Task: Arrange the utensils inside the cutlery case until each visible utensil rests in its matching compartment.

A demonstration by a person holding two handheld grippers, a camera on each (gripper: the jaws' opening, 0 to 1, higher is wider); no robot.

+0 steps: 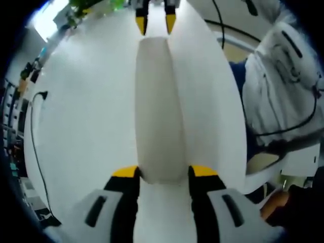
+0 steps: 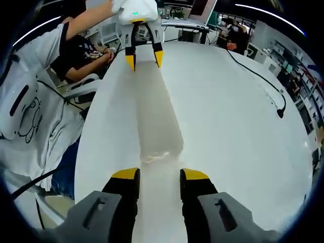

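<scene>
Long white cutlery case lying flat on white table, running along the table's edge nearest the seated person. Left gripper clamped on one end of the case, yellow-tipped jaws tight against both sides. Right gripper at the opposite end of case, jaws straddling the end, looks gripped on it. Each gripper visible at the far end in the other's view: right gripper, left gripper. No utensils discernible. Black cable trailing across the table's far side, well apart from case.
</scene>
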